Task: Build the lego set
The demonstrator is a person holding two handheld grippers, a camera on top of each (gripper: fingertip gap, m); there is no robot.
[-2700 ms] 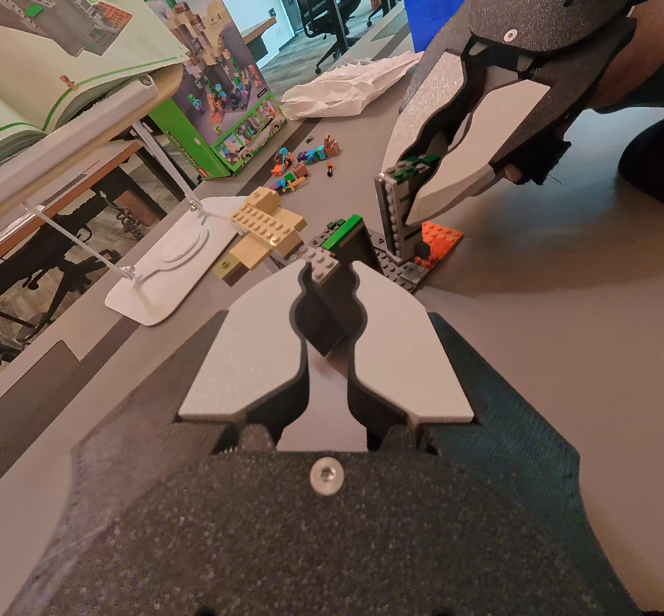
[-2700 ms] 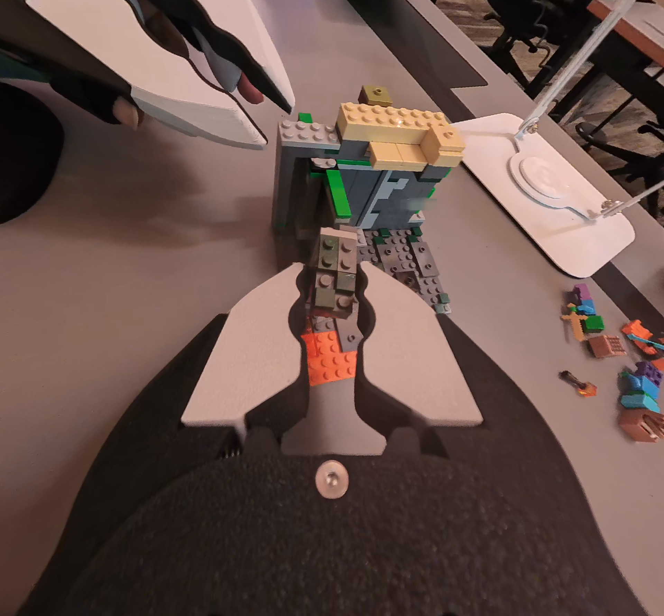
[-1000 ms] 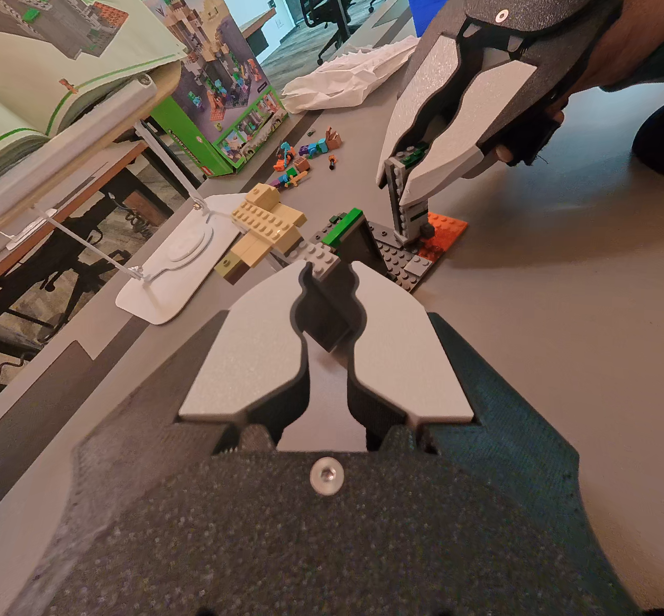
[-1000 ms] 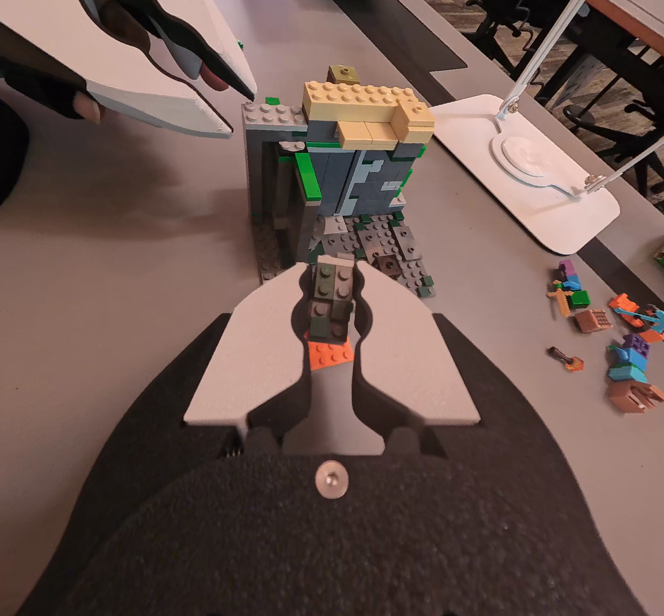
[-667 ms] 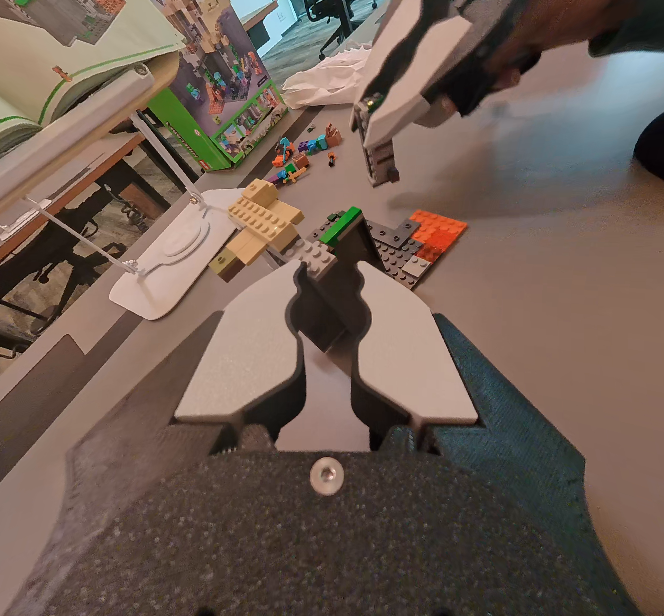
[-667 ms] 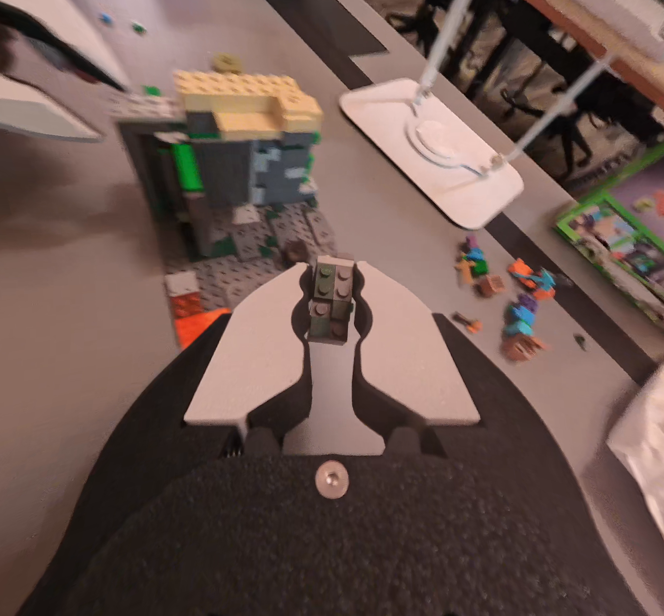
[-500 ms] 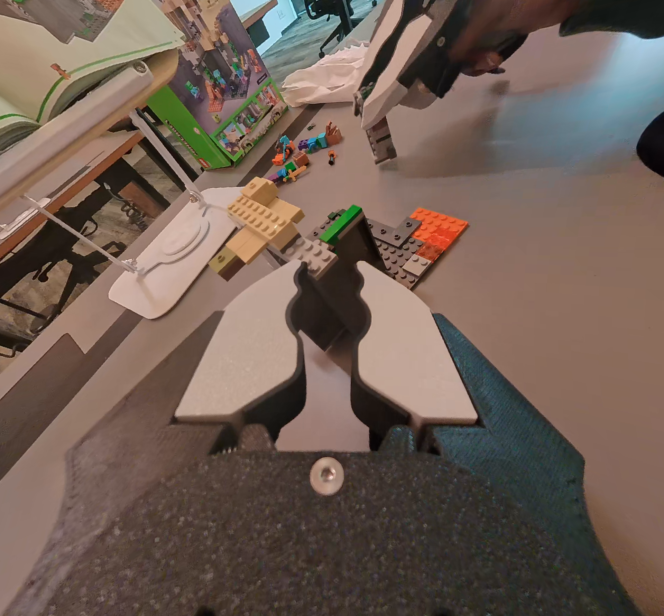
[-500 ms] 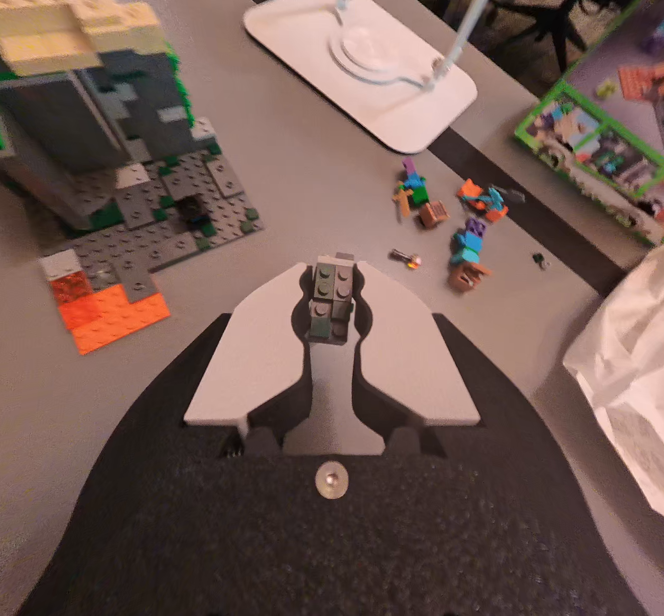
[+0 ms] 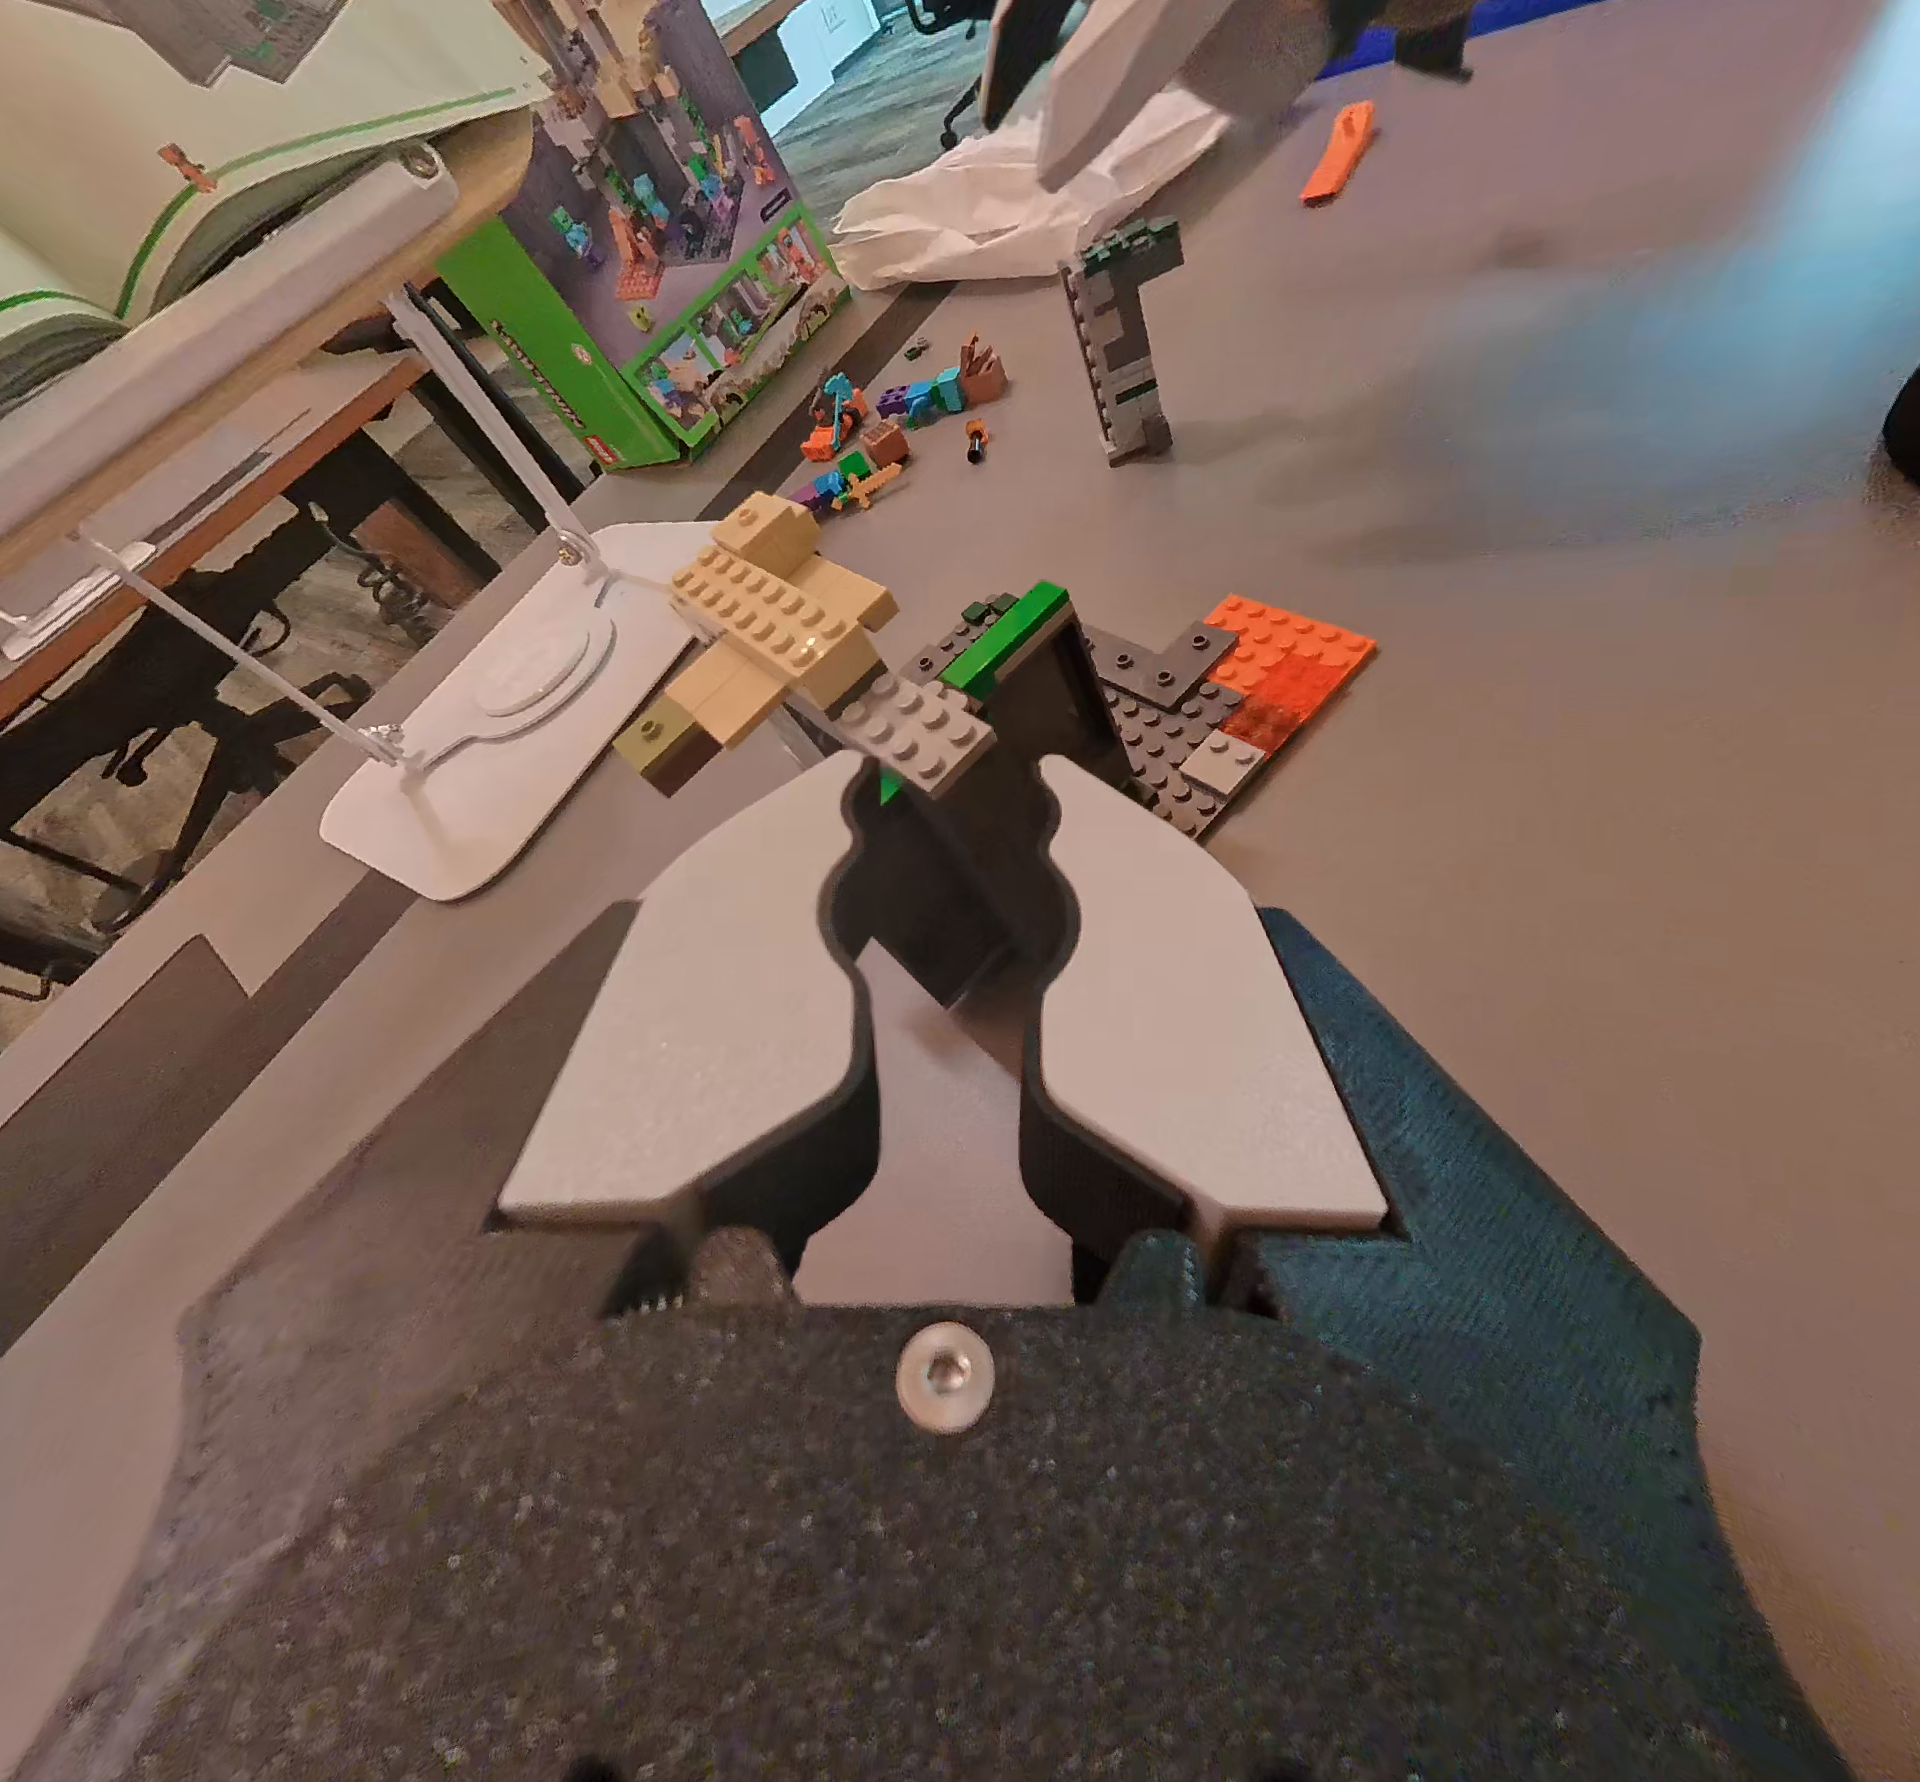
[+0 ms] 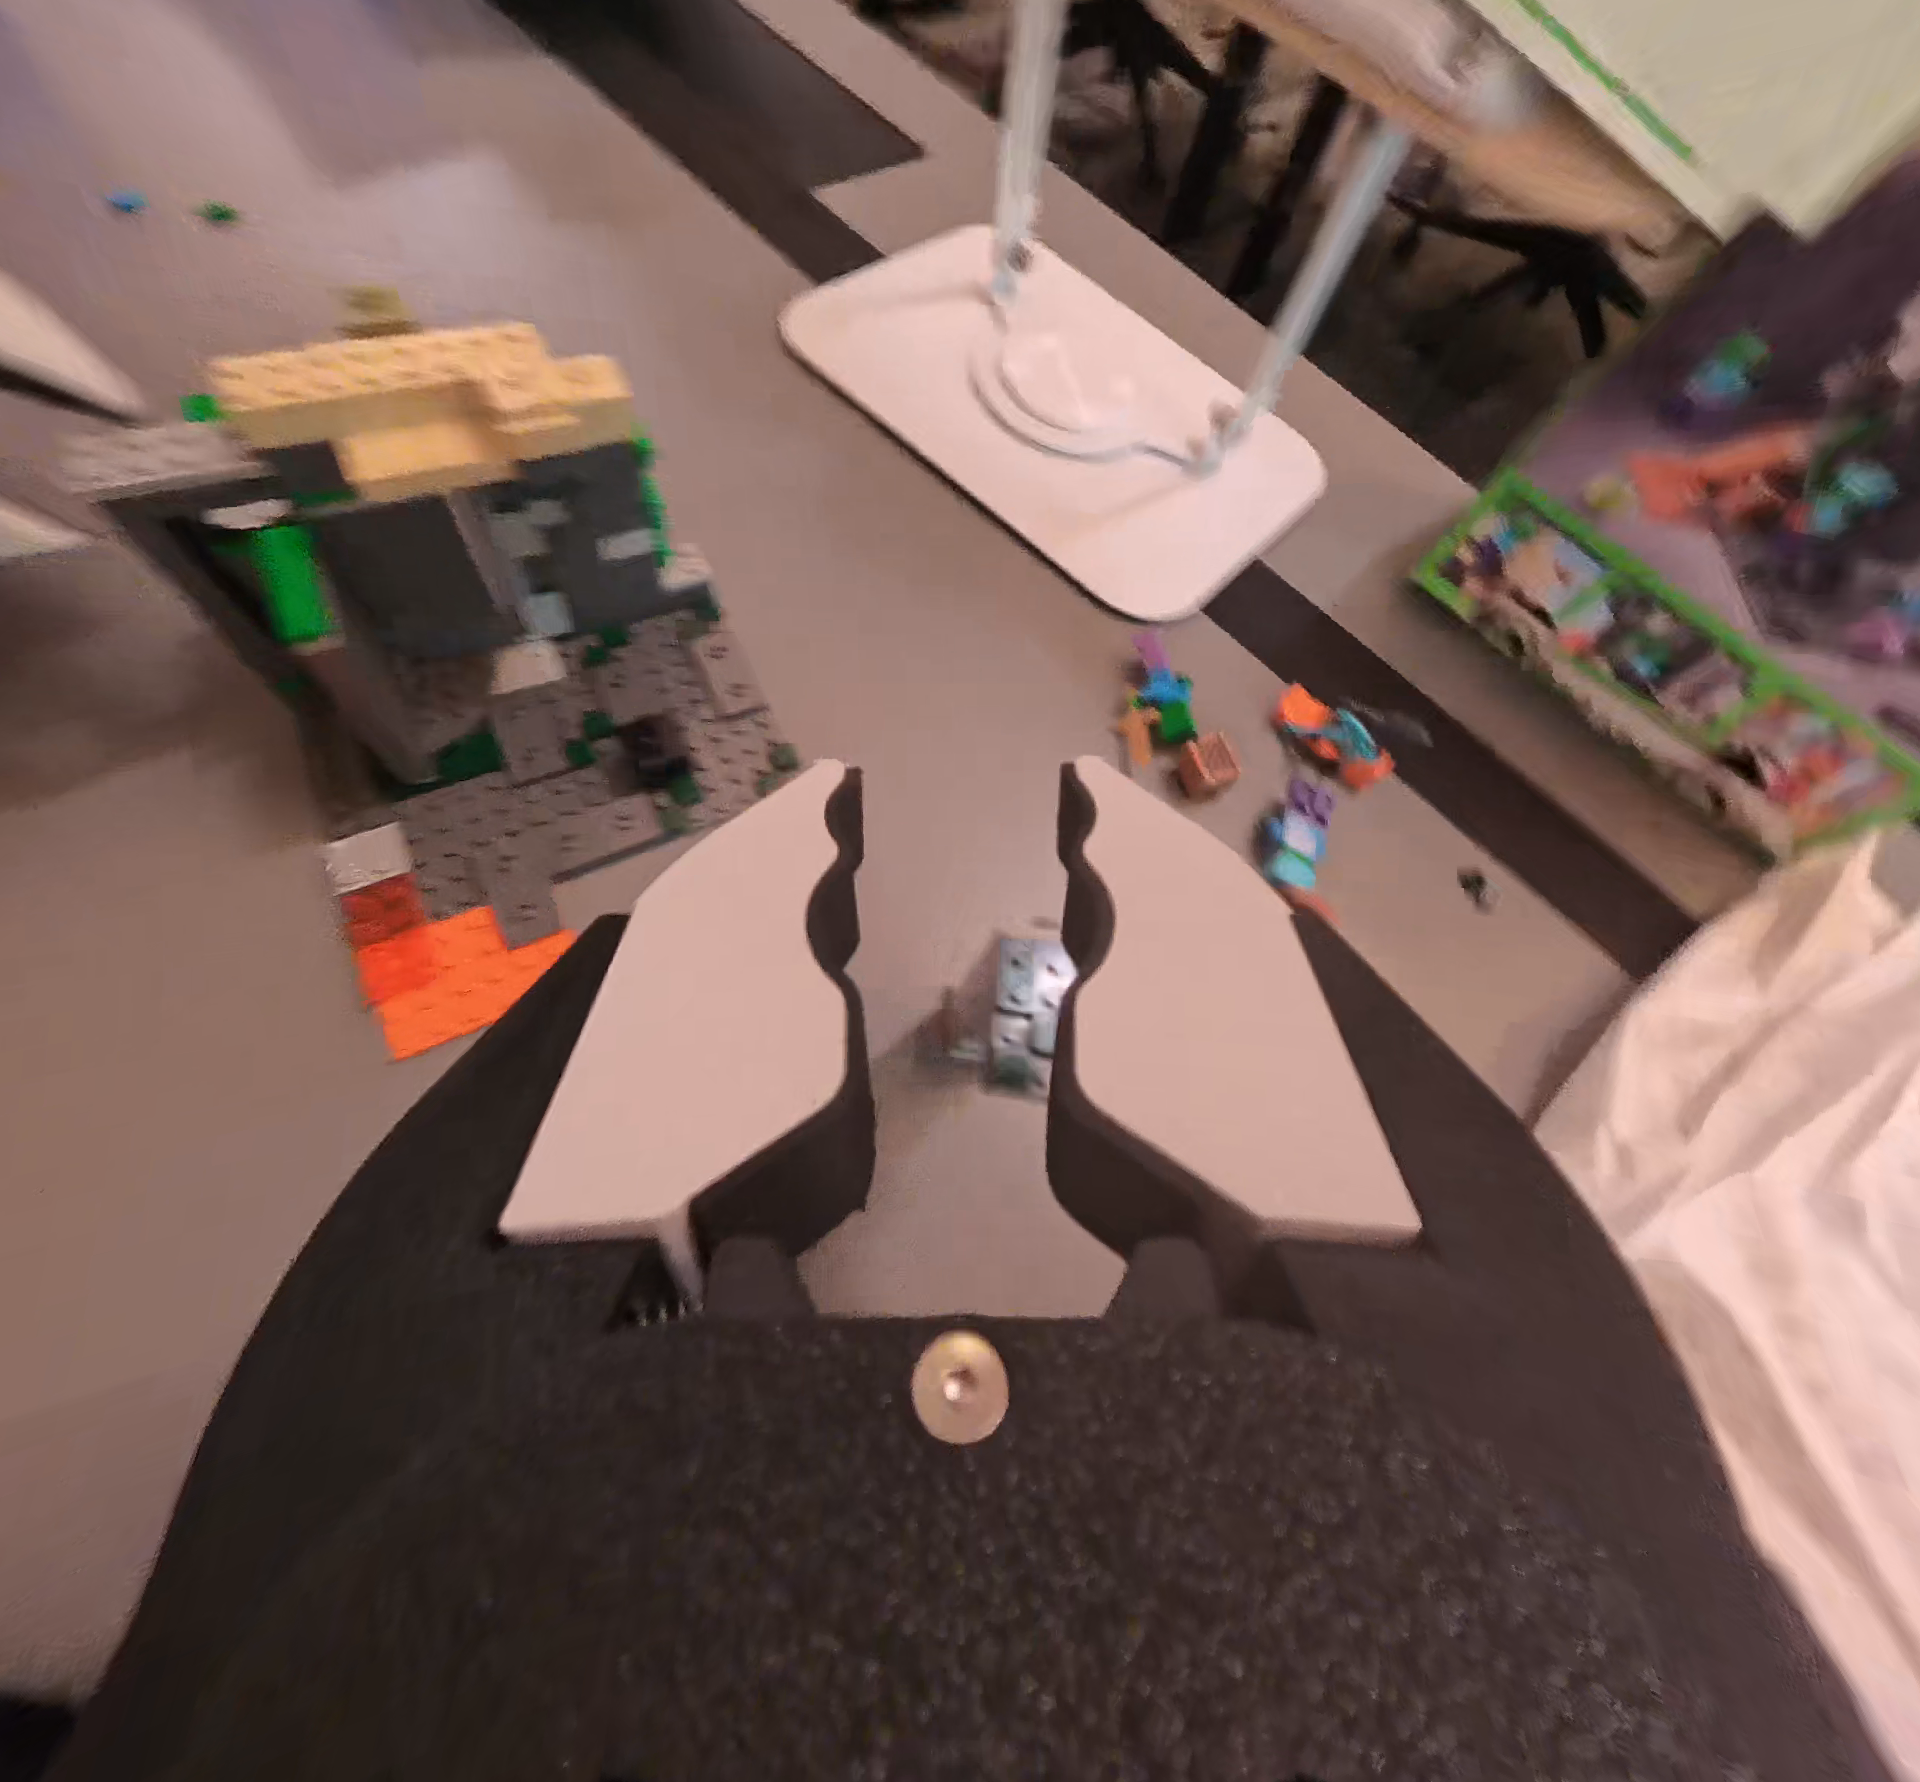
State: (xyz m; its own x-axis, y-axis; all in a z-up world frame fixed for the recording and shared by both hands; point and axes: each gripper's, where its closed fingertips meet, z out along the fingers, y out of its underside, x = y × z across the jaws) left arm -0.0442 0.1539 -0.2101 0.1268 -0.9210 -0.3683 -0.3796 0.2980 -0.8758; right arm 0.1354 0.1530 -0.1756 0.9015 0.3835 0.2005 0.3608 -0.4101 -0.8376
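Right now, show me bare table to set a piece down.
Bare table lies right of the build and its orange baseplate, and between that plate and the grey pillar. Crowded: loose figures between the stand base and the box.

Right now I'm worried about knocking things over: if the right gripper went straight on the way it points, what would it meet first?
Probably the small grey brick column standing on the table just below the open right gripper; depth is unclear.

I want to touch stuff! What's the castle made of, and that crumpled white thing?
Castle: hard plastic bricks, glossy, with moulded studs catching light. White thing: looks like thin paper or a plastic bag, creased and wrinkled; hard to tell which.
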